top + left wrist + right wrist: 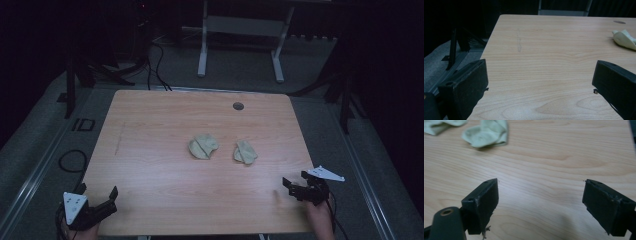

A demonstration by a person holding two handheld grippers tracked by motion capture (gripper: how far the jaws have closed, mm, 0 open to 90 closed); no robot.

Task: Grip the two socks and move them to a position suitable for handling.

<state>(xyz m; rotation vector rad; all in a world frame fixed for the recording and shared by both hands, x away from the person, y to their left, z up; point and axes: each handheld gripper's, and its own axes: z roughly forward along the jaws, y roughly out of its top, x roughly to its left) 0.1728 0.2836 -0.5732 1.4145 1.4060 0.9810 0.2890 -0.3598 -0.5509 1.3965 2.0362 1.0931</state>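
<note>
Two crumpled pale cloths lie near the middle of the wooden table point(150, 200) — the left cloth point(203, 146) and the right cloth point(245, 152) just apart. The left gripper point(97, 192) sits at the table's near left corner, the right gripper point(293, 181) by its near right edge — both with jaws spread wide, holding nothing. Bare wood lies between them and the cloths. A small dark hole point(238, 106) marks the table's far side.

Two cloths point(203, 146) point(245, 152) side by side mid-table point(150, 200)
</note>
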